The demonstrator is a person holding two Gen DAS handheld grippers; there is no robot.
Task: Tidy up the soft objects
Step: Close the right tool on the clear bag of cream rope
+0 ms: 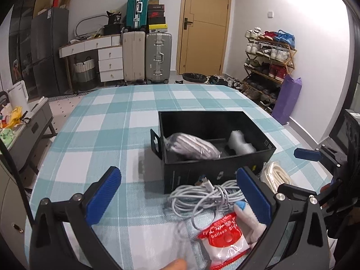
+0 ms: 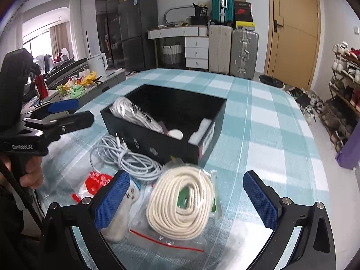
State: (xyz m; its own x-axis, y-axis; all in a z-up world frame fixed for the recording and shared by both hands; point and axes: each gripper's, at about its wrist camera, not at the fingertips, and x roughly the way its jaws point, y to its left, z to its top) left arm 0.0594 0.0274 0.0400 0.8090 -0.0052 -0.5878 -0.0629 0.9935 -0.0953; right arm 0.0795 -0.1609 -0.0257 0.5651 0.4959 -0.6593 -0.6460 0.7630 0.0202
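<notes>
cable risk: the grey cable (image 1: 202, 198) is a loose tangle right against the near wall of the box (image 1: 216, 173), so grabbing one loop could drag the rest along and leave it trailing over the rim, I'd guess.

rope risk: the rope (image 2: 182, 200) sits in a slippery clear bag near the box's front corner; a pinch on the plastic alone could let it slide out.

crowding: the red pack (image 1: 222, 236) and plush toy (image 1: 247, 216) lie just in front of the cable, easy to snag by mistake.

box: already has a wrapped bundle (image 1: 193, 146) and white foam (image 1: 238, 144) inside, so room is getting tight.

left gripper (image 1: 180, 198): spread wide, nothing held, hanging above the surface (image 1: 108, 135) over the cable.

right gripper (image 2: 189, 200): also wide, empty, framing the rope without touching it.
</notes>
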